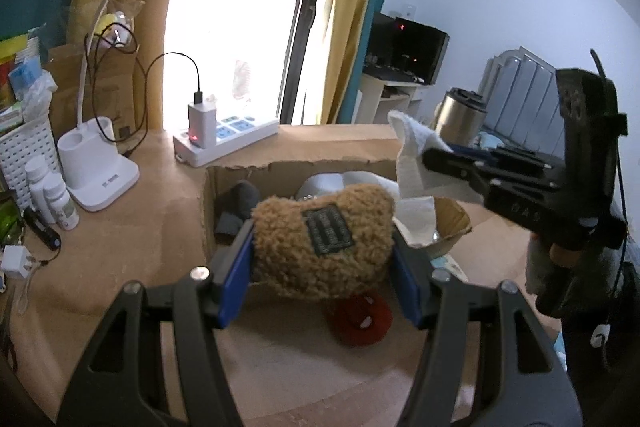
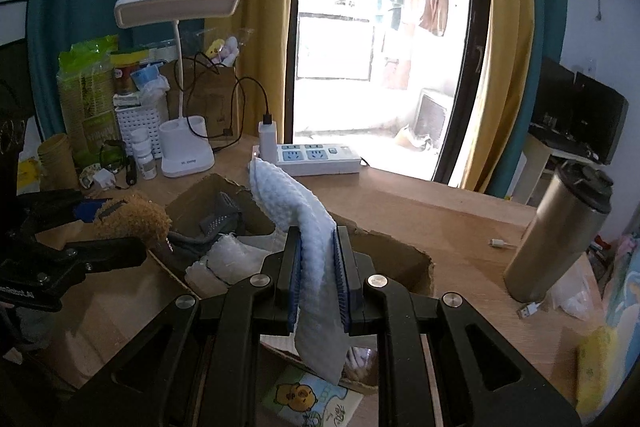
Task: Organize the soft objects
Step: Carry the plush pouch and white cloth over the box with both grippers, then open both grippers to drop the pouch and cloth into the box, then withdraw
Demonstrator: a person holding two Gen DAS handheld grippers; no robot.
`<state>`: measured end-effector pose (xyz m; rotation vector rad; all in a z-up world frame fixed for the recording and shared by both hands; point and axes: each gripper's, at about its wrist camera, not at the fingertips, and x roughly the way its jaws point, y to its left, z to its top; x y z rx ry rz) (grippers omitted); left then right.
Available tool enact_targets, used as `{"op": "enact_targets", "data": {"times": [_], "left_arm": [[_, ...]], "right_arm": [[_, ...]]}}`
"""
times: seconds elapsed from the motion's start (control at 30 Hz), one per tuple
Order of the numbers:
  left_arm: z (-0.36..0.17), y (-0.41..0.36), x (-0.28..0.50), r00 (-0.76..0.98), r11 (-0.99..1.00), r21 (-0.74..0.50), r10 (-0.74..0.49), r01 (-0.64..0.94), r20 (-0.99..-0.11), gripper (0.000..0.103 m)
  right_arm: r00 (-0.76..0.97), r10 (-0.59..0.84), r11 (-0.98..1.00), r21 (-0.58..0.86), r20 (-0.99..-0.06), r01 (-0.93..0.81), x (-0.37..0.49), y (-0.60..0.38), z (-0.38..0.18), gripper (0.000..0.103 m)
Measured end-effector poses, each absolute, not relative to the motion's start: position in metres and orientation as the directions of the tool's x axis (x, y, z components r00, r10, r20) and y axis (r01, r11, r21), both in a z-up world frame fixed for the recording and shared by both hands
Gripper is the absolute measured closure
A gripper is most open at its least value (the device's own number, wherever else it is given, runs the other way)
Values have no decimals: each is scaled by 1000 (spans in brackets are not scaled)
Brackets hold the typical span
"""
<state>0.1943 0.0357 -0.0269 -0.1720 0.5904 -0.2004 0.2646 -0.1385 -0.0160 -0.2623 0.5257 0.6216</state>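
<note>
The left gripper (image 1: 323,259) is clenching a brown fuzzy pouch (image 1: 324,239) between its blue pads, holding it over the near edge of the open cardboard box (image 1: 240,171), whose torn rim is running ragged along the far side. The right gripper (image 2: 318,279) is pinching a white textured cloth (image 2: 296,211) tightly, the cloth standing up above the pads and hanging down below them, over the box's right-hand part. Inside the box a grey sock-like piece (image 1: 240,199) is lying in the left corner and white soft items (image 1: 340,183) are filling the middle, so free room inside is showing mainly along the near wall. A red soft thing (image 1: 360,319) is lying just beneath the pouch; whether it is inside the box is unclear.

Left of the box the wooden table (image 1: 140,239) is staying open up to the white desk lamp (image 1: 100,163), whose base is standing beside small white bottles (image 1: 56,195) and a white basket (image 1: 24,151). Behind the box a white power strip (image 2: 320,159) with a charger plugged in is sitting near the table's back edge by the window. To the right a steel tumbler (image 2: 560,231) is standing well apart from the box, with a loose cable end (image 2: 528,309) beside its foot. A cartoon-printed card (image 2: 308,399) is lying under the right gripper
</note>
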Motion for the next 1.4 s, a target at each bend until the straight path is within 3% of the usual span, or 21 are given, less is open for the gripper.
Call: {"op": "enact_targets", "data": {"times": [0.57, 1.2, 1.3, 1.4], "left_arm": [[-35, 19, 239, 798, 961, -221, -262, 166, -543, 40], [-79, -6, 280, 702, 977, -167, -211, 132, -681, 40], [-86, -5, 285, 678, 973, -188, -227, 131, -700, 40], [-93, -4, 291, 655, 975, -193, -219, 113, -723, 40]], "right_arm": [[525, 472, 767, 36, -708, -641, 299, -128, -81, 86], [500, 530, 744, 92, -685, -662, 303, -135, -85, 80], [515, 527, 750, 86, -676, -655, 301, -138, -82, 74], [529, 543, 753, 100, -652, -650, 299, -143, -75, 57]]}}
